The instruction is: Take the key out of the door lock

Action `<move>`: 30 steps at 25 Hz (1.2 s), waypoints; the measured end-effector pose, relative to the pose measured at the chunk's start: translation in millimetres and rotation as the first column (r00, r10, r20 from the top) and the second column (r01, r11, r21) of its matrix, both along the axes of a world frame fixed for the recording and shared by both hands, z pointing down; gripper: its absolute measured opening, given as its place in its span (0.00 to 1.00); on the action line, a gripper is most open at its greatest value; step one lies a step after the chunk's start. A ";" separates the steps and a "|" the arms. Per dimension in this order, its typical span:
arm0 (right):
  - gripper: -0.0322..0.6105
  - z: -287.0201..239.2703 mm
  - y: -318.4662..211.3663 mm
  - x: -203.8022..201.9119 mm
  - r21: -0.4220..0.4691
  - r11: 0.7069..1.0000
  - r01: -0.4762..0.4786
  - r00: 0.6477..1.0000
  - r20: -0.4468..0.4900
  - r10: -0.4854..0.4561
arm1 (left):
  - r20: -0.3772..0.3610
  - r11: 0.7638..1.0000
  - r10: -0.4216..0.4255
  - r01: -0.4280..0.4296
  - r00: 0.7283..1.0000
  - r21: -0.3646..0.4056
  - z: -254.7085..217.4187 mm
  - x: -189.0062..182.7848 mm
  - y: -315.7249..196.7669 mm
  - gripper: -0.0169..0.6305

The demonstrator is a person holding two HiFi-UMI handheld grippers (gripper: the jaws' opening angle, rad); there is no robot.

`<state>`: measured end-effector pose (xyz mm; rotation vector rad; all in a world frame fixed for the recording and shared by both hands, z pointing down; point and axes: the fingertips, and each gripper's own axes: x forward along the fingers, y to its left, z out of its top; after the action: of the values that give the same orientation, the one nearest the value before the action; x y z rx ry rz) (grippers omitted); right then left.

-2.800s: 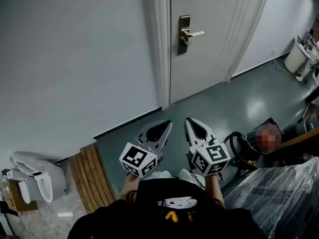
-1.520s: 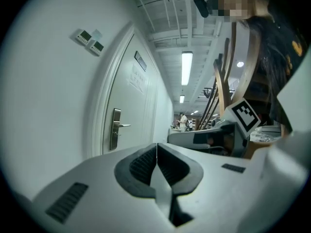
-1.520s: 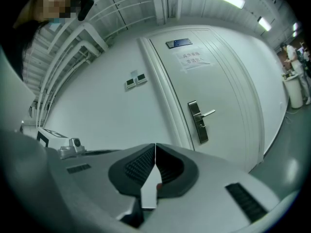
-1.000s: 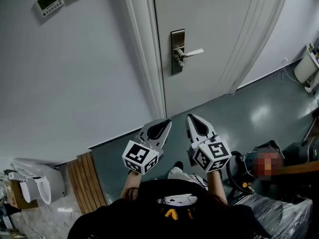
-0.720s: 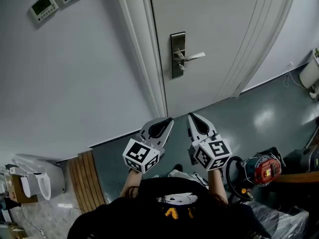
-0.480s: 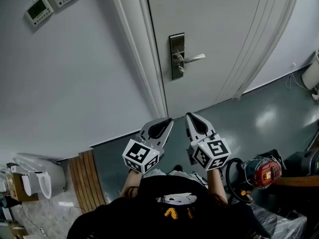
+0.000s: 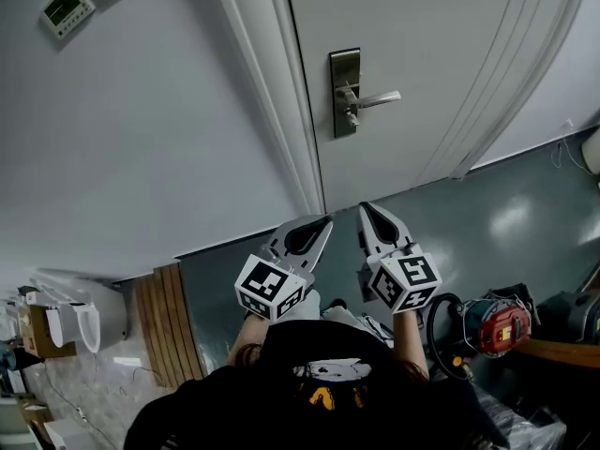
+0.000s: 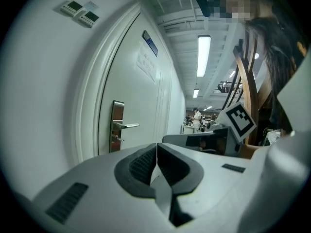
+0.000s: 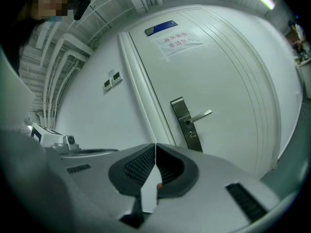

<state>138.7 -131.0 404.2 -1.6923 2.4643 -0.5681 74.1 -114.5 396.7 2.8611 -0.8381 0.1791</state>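
White door point(image 7: 441, 54) with lever lock point(image 7: 346, 93) faces left tongs point(image 7: 322, 224) and right tongs point(image 7: 367, 209), both clenched empty.

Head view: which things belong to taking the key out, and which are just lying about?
Job: door lock; left gripper; right gripper, both shut and empty.
Lying about: wooden slats; red machine; wall panels.

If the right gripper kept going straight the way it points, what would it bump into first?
Probably the white door, at its edge just left of the lock plate, close to the door frame. Nothing shows in between, though depth is hard to judge.
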 end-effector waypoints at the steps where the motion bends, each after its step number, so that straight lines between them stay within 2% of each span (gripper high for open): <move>1: 0.06 1.6 -1.2 -0.6 -0.004 1.000 0.003 1.000 0.002 -0.003 | 0.002 1.000 -0.007 0.007 1.000 -0.004 1.5 -2.2 0.0 0.04; 9: 0.06 12.6 -17.5 -4.8 -0.037 0.999 0.018 0.999 0.032 -0.017 | 0.001 0.999 -0.048 0.048 0.999 -0.021 9.0 -15.9 -16.0 0.04; 13: 0.06 16.2 -27.9 -3.2 -0.055 0.998 0.021 0.999 0.037 -0.019 | -0.016 0.998 -0.055 0.055 0.998 -0.021 8.5 -14.2 -30.4 0.04; 18: 0.06 22.7 -48.6 3.6 -0.074 0.997 0.011 0.999 0.054 -0.007 | 0.000 0.997 -0.079 0.079 0.997 -0.016 14.6 -10.8 -53.0 0.04; 30: 0.06 46.5 -119.7 28.0 -0.137 0.990 -0.029 0.997 0.066 0.039 | 0.019 0.999 -0.035 0.035 0.999 -0.002 24.2 0.8 -102.8 0.04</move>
<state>166.7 -250.8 450.7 -1.7278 2.3945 -0.7932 74.8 -217.3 420.8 2.8449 -0.8910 0.2030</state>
